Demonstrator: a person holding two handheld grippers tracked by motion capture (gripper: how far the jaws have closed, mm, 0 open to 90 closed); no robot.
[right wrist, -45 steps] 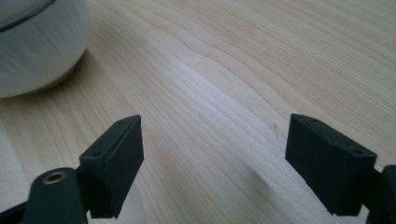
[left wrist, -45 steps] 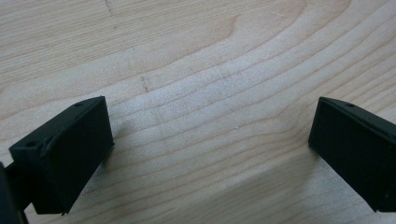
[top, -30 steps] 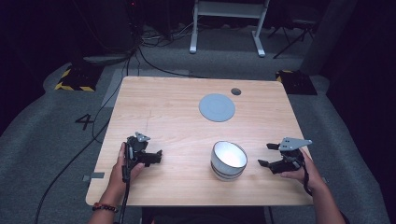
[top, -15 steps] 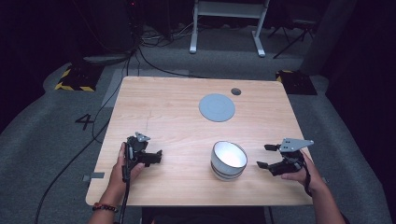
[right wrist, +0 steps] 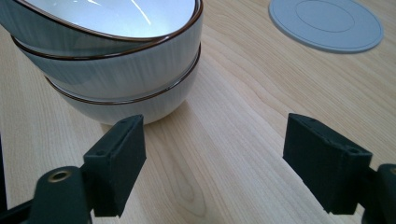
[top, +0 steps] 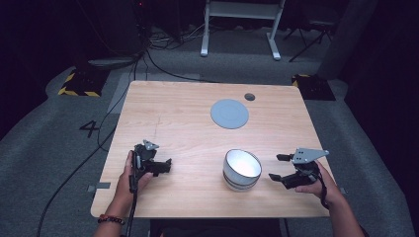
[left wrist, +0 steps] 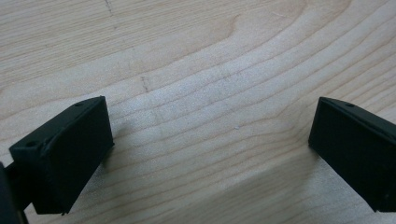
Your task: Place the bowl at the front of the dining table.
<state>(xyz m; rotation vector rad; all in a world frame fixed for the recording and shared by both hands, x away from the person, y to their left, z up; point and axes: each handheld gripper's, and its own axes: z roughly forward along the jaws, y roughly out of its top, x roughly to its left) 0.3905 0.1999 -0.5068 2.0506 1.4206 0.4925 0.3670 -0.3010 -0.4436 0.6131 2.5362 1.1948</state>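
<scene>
table: light wood | bowl stack near front | grey disc behind

bowl stack cropped, small dark disc unidentifiable

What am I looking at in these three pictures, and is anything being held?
A person sits at a wooden table with a two-jaw tool in each hand. The high view looks down on the table; the other two ride on the tools and look along their black jaws. The left hand-held gripper is open over bare wood. The right hand-held gripper is open beside a stack of white bowls, apart from it. A grey disc lies farther back. Nothing is held.
</scene>
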